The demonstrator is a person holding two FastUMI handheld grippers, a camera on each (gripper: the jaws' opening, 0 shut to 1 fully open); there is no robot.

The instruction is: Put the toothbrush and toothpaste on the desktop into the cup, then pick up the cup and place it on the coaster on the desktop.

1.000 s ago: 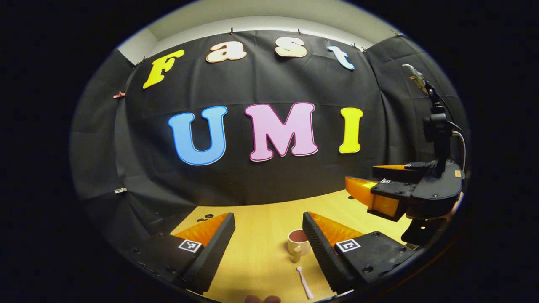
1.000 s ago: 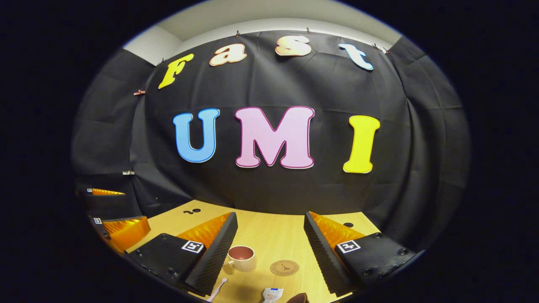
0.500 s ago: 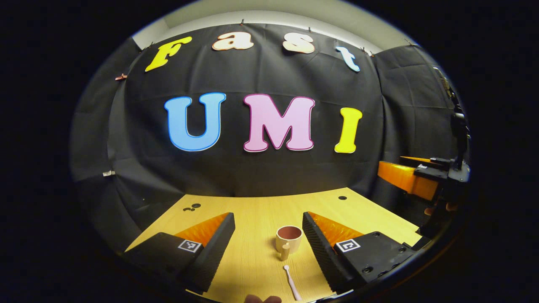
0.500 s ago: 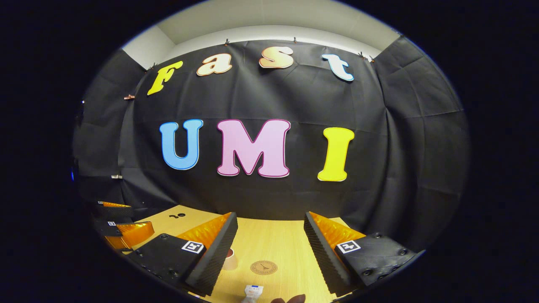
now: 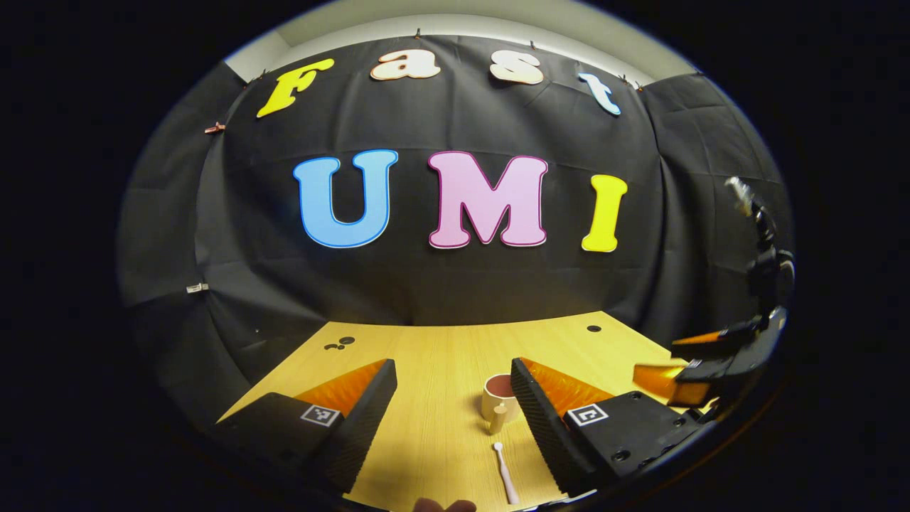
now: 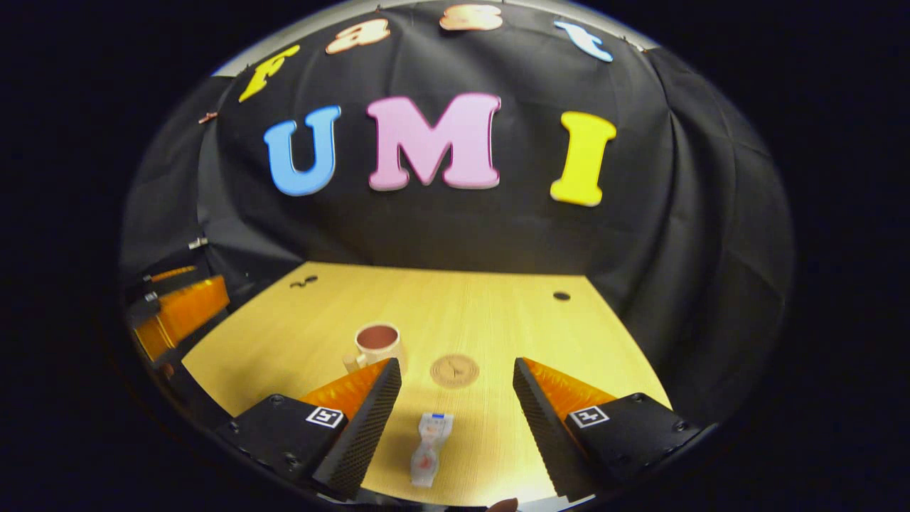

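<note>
Black cloth is hanging behind a pale wood-grain desktop [image 6: 498,313], and both grippers are hovering above its near edge with nothing yet in their grasp. Starting closest in the right gripper view: the right gripper [image 6: 455,419] is spread wide, jaws released, and the toothpaste [image 6: 429,449] is lying flat between its fingers near the near edge, a small soft-looking tube with a pale body and a blue band at the far end, lengthwise to the fingers. That framing is looking like a lineup for a pick. Just beyond it the coaster [image 6: 454,370] is sitting bare, a thin round disc with a dark printed ring. Left of that, the cup [image 6: 377,345] is standing upright, cream outside and reddish-brown inside, handle turned toward the near edge, mouth free to receive things.

Over in the left gripper view, the left gripper [image 5: 455,419] is likewise gaping and empty. The toothbrush [image 5: 503,473] is lying flat by the near edge, slim, pale pink, smooth like plastic, its rounded end pointing toward the cup [image 5: 498,398] a little beyond. Both items are waiting on the wood, well apart from the far edge.
</note>
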